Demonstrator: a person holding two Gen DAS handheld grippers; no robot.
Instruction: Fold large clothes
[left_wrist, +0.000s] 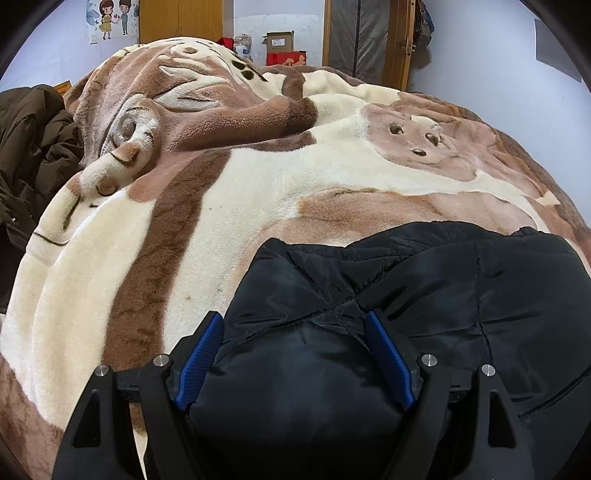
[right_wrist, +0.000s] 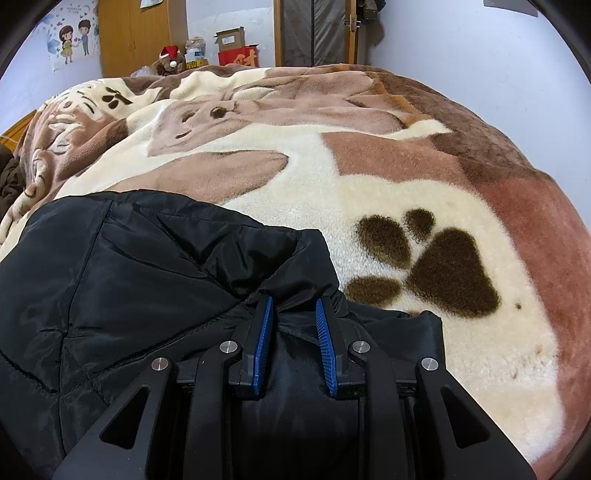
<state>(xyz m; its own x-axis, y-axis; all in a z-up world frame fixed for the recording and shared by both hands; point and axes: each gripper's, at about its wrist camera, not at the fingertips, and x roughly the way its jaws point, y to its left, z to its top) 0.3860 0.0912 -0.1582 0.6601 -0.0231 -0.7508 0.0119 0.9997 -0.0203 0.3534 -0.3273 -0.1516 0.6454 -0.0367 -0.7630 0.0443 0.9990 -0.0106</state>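
While the black padded jacket (left_wrist: 424, 295) lies bunched at the near edge of the bed, on top of the plush brown-and-cream blanket (left_wrist: 258, 177), both tongs have a puffy fold of it between their blue pads. The left tongs (left_wrist: 295, 328) stand fairly wide, filled by a thick bulge of quilted fabric; the pads (left_wrist: 201, 354) press its sides, so they look to be grasping the jacket. The right tongs (right_wrist: 294, 314) are closer together, pinching a thinner ridge of the shell near what appears to be the collar or hood edge.

The jacket looks soft, bulky and springy rather than heavy: stuffed panels will likely puff back after a fold, and the shiny shell looks slippery, so a shallow pinch may slide off. Stitched seams and the hemmed edges seem the surest places to hold, since the fabric there is flatter and firmer. The blanket's deep pile could drag on the jacket or get caught by the tongs.

At the far side of the room stands an open cardboard box (right_wrist: 231, 38) above a red carton (right_wrist: 238, 57); their contents cannot be made out. A dark brown coat (left_wrist: 33, 147) lies heaped at the bed's left.
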